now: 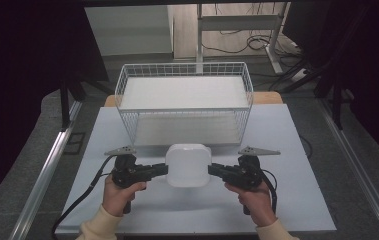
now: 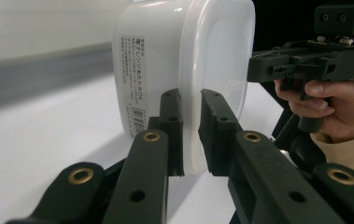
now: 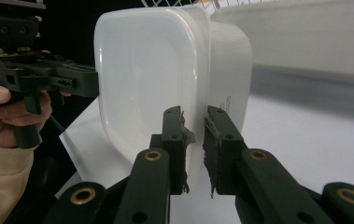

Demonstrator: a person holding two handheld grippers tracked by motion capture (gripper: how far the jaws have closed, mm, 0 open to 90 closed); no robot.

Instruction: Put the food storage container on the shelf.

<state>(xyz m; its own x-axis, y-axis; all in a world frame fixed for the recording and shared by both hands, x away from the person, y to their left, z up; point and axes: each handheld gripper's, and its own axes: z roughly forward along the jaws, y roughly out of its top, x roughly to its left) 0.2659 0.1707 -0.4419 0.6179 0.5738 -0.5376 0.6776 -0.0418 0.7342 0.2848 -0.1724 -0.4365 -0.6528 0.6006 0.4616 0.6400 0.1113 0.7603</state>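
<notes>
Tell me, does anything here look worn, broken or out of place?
One thing: the black pads on the right gripper look frayed, with ragged bits hanging off their edges where they pinch the rim of the white lidded plastic container. The left gripper has clean pads. The container looks intact.

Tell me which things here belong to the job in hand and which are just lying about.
In the job:
- white lidded container
- left claw, clamped on its rim
- right claw, clamped on the opposite rim
- wire basket, possibly the destination

Lying about:
- cables on the floor
- table legs behind
</notes>
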